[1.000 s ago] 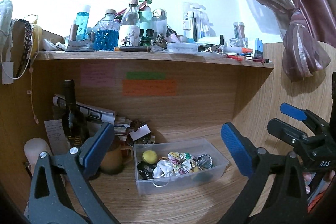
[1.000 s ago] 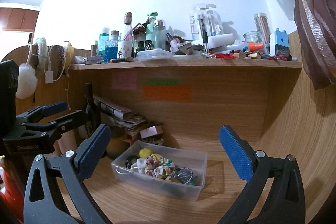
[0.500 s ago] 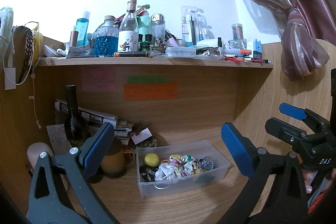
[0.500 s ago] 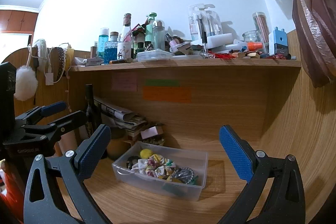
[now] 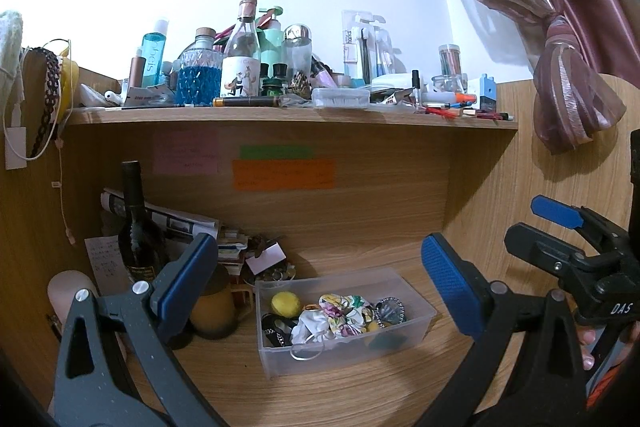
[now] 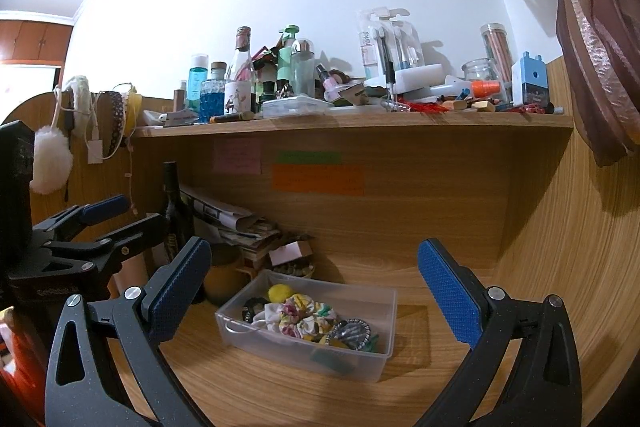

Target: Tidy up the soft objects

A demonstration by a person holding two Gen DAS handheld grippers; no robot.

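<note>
A clear plastic box (image 5: 416, 321) (image 6: 372, 359) sits on the wooden desk under a shelf. It holds floral scrunchies (image 5: 344, 309) (image 6: 304, 315), a yellow pom-pom (image 5: 285, 303) (image 6: 281, 292), black hair ties and a round metal piece. My left gripper (image 5: 320, 287) is open and empty, held back in front of the box. My right gripper (image 6: 316, 287) is open and empty too, also short of the box. It shows at the right edge of the left wrist view (image 5: 560, 227).
A dark wine bottle (image 5: 136, 227), a brown mug (image 5: 214, 307), rolled papers and small clutter stand left of the box. The shelf (image 5: 288, 115) above is crowded with bottles and pens. A white pom-pom (image 6: 50, 159) hangs on the left wall. A curtain (image 5: 568, 87) hangs at right.
Both views have drifted slightly; the box sits a little lower and farther right in the left wrist view. Both grippers stay open and empty.
</note>
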